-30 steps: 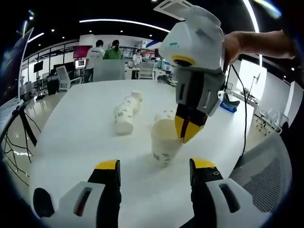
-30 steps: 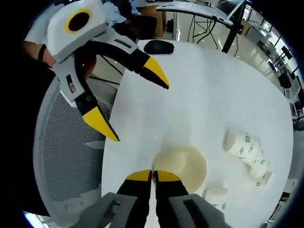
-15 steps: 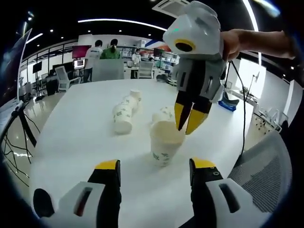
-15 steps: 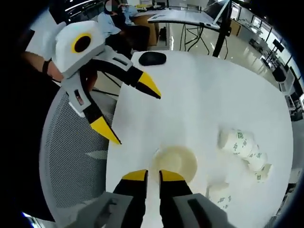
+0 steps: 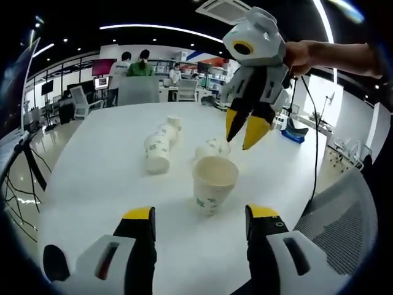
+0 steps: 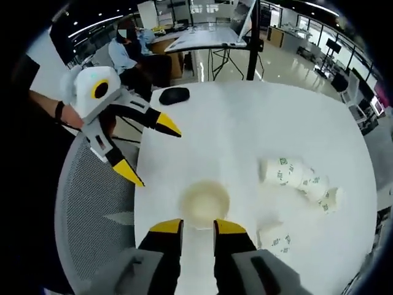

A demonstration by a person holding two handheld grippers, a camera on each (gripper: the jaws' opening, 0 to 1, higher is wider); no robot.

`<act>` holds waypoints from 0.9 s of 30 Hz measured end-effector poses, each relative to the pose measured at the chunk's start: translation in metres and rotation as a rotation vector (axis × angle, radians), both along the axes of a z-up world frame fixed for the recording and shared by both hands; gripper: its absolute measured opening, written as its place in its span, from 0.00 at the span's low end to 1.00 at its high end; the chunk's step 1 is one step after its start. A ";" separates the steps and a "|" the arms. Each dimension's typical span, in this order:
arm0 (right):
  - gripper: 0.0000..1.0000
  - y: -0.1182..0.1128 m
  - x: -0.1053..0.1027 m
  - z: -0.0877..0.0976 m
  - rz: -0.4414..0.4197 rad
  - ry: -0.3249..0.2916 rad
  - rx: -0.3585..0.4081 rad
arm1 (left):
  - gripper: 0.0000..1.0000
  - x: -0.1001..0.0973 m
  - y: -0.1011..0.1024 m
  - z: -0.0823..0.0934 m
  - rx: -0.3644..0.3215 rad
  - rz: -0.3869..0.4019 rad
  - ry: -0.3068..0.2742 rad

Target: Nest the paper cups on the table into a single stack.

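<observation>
An upright paper cup (image 5: 214,183) with green print stands on the white table (image 5: 92,178), just ahead of my left gripper (image 5: 201,215), which is open and holds nothing. Behind it lies a single cup (image 5: 212,147) on its side, and further left a lying stack of nested cups (image 5: 161,146). My right gripper (image 5: 242,131) hangs above and behind the upright cup, apart from it. From above, the right gripper (image 6: 198,227) is open over the upright cup (image 6: 204,203); the lying stack (image 6: 298,178) and the lone cup (image 6: 276,236) are to its right. The left gripper (image 6: 150,152) is wide open.
A grey mesh chair (image 6: 92,227) stands against the near table edge. A black mouse (image 6: 174,95) lies at the table's far side. People sit and stand at desks (image 5: 135,67) beyond the table, with chairs around them. A tripod (image 6: 252,37) stands past the table.
My right gripper went from shut on the upright cup's rim to open and has risen up and back from it. The cup stays standing. The left gripper has not moved.
</observation>
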State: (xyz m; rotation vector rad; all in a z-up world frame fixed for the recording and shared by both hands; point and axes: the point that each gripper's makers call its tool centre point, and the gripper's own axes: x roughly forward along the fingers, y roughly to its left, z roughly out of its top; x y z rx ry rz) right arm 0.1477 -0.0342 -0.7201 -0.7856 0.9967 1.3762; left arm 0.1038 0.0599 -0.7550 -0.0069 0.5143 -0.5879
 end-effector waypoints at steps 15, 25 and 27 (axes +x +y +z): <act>0.35 -0.054 0.045 0.016 -0.244 -0.059 0.089 | 0.58 0.000 -0.002 -0.001 0.001 -0.005 0.002; 0.40 -0.096 0.070 -0.001 -0.411 -0.097 0.088 | 0.58 0.000 -0.001 -0.002 -0.002 0.000 0.007; 0.41 -0.100 0.072 -0.005 -0.436 -0.107 0.085 | 0.58 0.000 -0.001 -0.002 -0.003 0.001 0.008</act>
